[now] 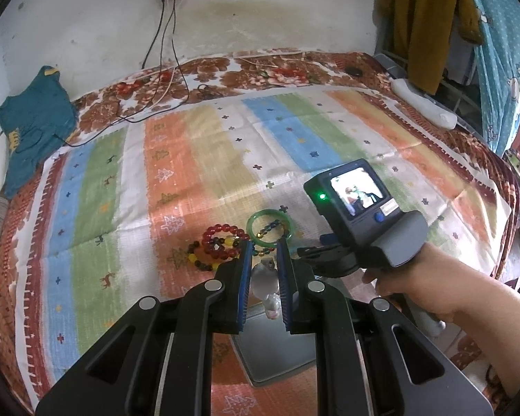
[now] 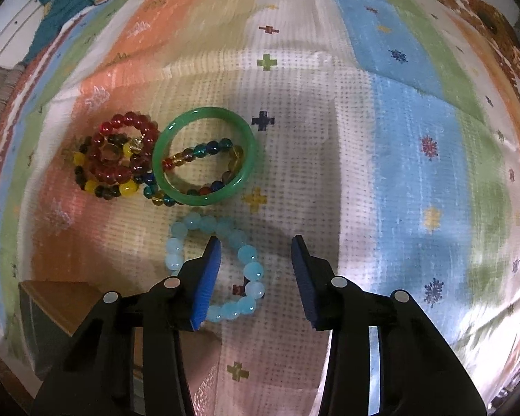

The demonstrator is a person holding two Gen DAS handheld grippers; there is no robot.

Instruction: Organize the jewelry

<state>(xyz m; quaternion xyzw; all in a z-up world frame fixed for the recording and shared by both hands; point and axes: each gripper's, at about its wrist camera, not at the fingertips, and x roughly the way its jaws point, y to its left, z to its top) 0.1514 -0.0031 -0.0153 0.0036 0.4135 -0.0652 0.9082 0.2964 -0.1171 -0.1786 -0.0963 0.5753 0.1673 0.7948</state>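
Observation:
My left gripper (image 1: 264, 246) is shut on a pale, whitish beaded piece (image 1: 265, 279) that hangs between its blue pads above a grey box (image 1: 277, 353). My right gripper (image 2: 256, 239) points down, open, over a light blue bead bracelet (image 2: 251, 272) on the striped cloth. Its left finger (image 2: 206, 277) lies across the ring, and the bracelet's right side sits between the pads untouched. Beyond lie a green bangle (image 2: 204, 156) with a multi-coloured bead string (image 2: 208, 149) through it, and red (image 2: 128, 145) and yellow-and-dark bead bracelets (image 2: 100, 187). A hand carries the right gripper (image 1: 308, 252) in the left wrist view.
The striped cloth (image 1: 197, 159) covers a bed with a floral sheet. A teal garment (image 1: 34, 121) lies at the far left, cables (image 1: 166, 79) run from a wall socket, and a white roll (image 1: 423, 104) sits at the right edge. The box's corner (image 2: 52, 308) shows at the lower left.

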